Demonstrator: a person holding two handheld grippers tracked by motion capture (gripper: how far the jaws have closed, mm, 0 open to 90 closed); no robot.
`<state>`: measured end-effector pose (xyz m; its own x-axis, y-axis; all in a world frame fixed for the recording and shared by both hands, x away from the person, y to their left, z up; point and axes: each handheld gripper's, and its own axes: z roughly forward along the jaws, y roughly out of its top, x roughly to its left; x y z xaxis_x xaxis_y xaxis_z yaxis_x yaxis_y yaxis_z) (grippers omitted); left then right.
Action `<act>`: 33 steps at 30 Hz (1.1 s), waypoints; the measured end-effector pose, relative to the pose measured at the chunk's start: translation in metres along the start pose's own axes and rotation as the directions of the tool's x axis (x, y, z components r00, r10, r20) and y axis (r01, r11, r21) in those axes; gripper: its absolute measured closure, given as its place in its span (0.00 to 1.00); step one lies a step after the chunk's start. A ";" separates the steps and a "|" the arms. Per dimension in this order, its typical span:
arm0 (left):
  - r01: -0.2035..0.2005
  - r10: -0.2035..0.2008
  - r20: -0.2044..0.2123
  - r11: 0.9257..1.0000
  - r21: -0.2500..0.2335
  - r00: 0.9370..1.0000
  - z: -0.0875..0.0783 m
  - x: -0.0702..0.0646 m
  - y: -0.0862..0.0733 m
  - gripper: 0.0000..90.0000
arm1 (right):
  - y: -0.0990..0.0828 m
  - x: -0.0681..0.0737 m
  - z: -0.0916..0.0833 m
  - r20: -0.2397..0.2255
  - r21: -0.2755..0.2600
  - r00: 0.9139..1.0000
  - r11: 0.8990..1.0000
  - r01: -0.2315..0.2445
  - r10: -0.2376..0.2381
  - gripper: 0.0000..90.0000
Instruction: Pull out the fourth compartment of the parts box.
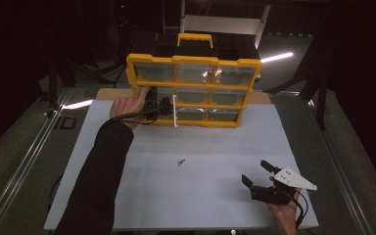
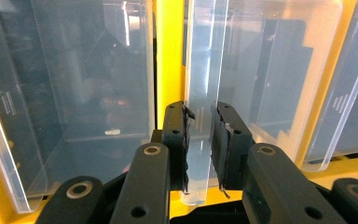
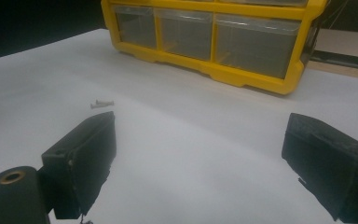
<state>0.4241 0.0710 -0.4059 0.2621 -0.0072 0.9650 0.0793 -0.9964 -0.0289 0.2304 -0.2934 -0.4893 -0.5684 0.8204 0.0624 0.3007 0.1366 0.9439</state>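
A white table point(image 1: 191, 196) carries a yellow drawer organizer point(image 1: 194, 90) standing upright at its far edge, left of centre to centre. A small screw point(image 1: 180, 162) lies alone on the bare surface near the middle, well apart from the organizer, toward the near side.

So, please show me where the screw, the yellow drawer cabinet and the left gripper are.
screw point(image 1: 180, 162): high view, middle of its shaft.
yellow drawer cabinet point(image 1: 194, 60): high view, top bar of its frame.
left gripper point(image 2: 200, 140): left gripper view, between its jaws, on the clear drawer lip.
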 end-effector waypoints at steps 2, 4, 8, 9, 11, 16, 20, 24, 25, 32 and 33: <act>-0.003 0.003 0.003 1.000 0.003 1.000 -0.003 0.000 0.000 0.86 | 0.000 0.000 0.000 0.000 0.001 1.000 1.000 -0.001 0.001 0.11; -0.006 0.006 0.001 1.000 0.003 1.000 -0.005 0.000 -0.001 0.86 | 0.000 0.000 0.000 0.000 0.001 1.000 1.000 -0.002 0.002 0.11; -0.016 0.016 0.003 1.000 -0.003 1.000 -0.010 -0.001 -0.001 0.86 | 0.000 0.000 0.000 -0.001 0.002 1.000 1.000 0.000 0.000 0.11; -0.012 0.012 0.005 1.000 -0.005 1.000 -0.011 -0.001 -0.002 0.86 | 0.000 0.000 0.000 -0.001 0.002 1.000 1.000 -0.001 0.001 0.11; -0.015 0.015 0.004 1.000 -0.004 1.000 -0.013 -0.002 -0.002 0.86 | 0.000 0.000 0.000 -0.001 0.003 1.000 1.000 0.001 -0.001 0.11; -0.023 0.023 0.012 1.000 -0.008 1.000 -0.019 -0.002 -0.004 0.86 | 0.000 0.001 0.000 -0.001 0.004 1.000 1.000 -0.001 0.001 0.11; -0.027 0.027 0.013 1.000 -0.009 1.000 -0.023 -0.002 -0.005 0.86 | 0.000 0.001 0.000 -0.002 0.005 1.000 1.000 0.002 -0.002 0.11; -0.029 0.029 0.005 0.999 -0.014 1.000 -0.028 -0.004 -0.005 0.86 | 0.000 0.001 0.000 -0.002 0.005 1.000 1.000 0.000 0.000 0.11; -0.030 0.030 0.004 0.999 -0.018 1.000 -0.030 -0.005 -0.006 0.86 | 0.000 0.001 0.000 -0.002 0.004 1.000 1.000 -0.001 0.001 0.11; -0.039 0.039 0.000 0.999 -0.024 0.999 -0.040 -0.008 -0.008 0.86 | 0.000 0.001 0.000 -0.003 0.004 1.000 1.000 0.001 -0.001 0.11; -0.034 0.034 -0.002 0.999 -0.030 0.999 -0.042 -0.009 -0.008 0.86 | 0.000 0.001 0.000 -0.003 0.004 1.000 1.000 0.001 -0.001 0.11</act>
<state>0.3805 0.0754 -0.4030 0.2628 -0.0414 0.9640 0.0411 -0.9977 -0.0541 0.2299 -0.2923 -0.4895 -0.5709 0.8187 0.0621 0.3031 0.1398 0.9427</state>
